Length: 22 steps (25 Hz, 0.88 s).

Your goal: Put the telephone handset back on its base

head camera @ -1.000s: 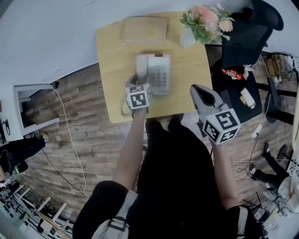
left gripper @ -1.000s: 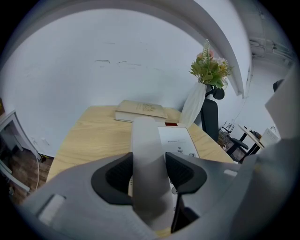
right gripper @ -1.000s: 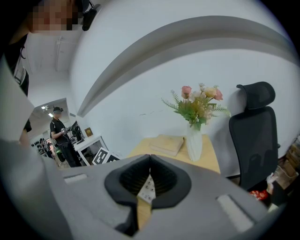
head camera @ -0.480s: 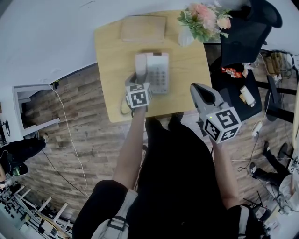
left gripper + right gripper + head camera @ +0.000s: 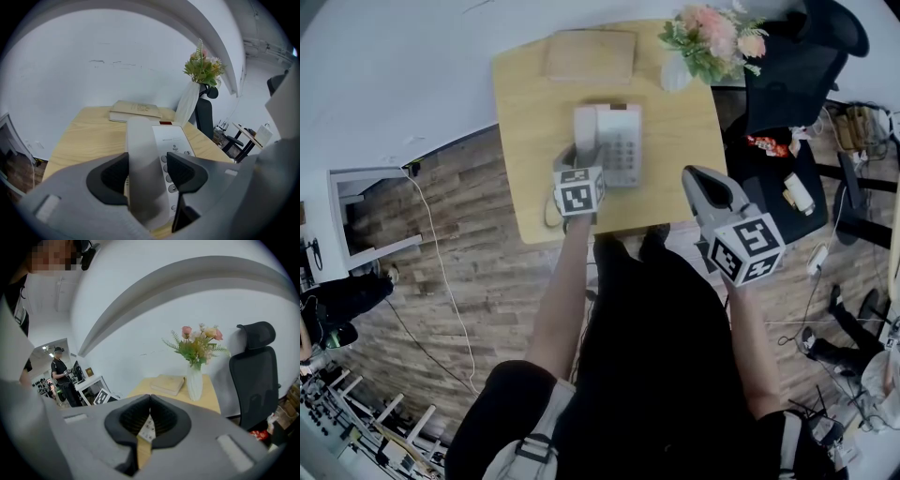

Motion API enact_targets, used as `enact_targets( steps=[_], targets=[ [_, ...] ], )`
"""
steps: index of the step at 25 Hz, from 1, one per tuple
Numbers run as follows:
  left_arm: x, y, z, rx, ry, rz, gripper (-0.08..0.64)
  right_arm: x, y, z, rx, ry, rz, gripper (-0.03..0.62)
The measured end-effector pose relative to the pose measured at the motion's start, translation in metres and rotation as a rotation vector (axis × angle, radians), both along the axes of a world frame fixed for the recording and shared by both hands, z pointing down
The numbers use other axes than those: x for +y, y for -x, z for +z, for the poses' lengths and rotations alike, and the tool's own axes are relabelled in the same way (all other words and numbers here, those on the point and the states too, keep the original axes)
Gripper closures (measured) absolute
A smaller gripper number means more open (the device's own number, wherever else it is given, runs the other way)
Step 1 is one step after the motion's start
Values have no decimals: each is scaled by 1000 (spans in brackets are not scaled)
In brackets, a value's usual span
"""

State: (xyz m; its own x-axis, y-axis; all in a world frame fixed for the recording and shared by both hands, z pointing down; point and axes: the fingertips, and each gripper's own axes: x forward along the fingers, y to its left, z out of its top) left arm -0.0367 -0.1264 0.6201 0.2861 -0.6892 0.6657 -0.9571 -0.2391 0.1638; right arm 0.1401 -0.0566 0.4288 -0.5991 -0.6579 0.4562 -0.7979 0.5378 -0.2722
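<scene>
The handset (image 5: 585, 131) lies on the left side of the telephone base (image 5: 621, 148), between the jaws of the left gripper (image 5: 147, 169), which have just been opening. Beyond that gripper, a book (image 5: 590, 56) lies on the table (image 5: 525, 112), with a vase (image 5: 677, 75) ahead to the gripper's right.

White handset (image 5: 143, 159), pale wooden table (image 5: 84, 136)

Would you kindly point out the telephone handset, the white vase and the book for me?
telephone handset (image 5: 143, 159), left gripper view, on the middle of its back.
white vase (image 5: 194, 380), right gripper view, on the middle of its body.
book (image 5: 589, 54), head view, on the centre of its cover.
</scene>
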Motion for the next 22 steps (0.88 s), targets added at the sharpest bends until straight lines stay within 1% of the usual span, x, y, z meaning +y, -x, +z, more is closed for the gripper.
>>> enact_targets(
  steps=[2,4,11,17,22],
  targets=[
    [0,0,-1,32,5,13,313,-1,1,0,-3,-3,-3,589],
    [0,1,-4,45,8,25,312,-2,2,-2,-8,-7,-4,589],
    [-3,6,-25,34,-17,40,313,-6,9,-15,-25,-38,-3,589],
    [-13,11,-53,21,-63,58,314,-12,10,-29,-39,-73,12,589],
    [-15,9,-77,10,-109,99,328,-16,10,-37,-50,-95,40,589]
  ],
)
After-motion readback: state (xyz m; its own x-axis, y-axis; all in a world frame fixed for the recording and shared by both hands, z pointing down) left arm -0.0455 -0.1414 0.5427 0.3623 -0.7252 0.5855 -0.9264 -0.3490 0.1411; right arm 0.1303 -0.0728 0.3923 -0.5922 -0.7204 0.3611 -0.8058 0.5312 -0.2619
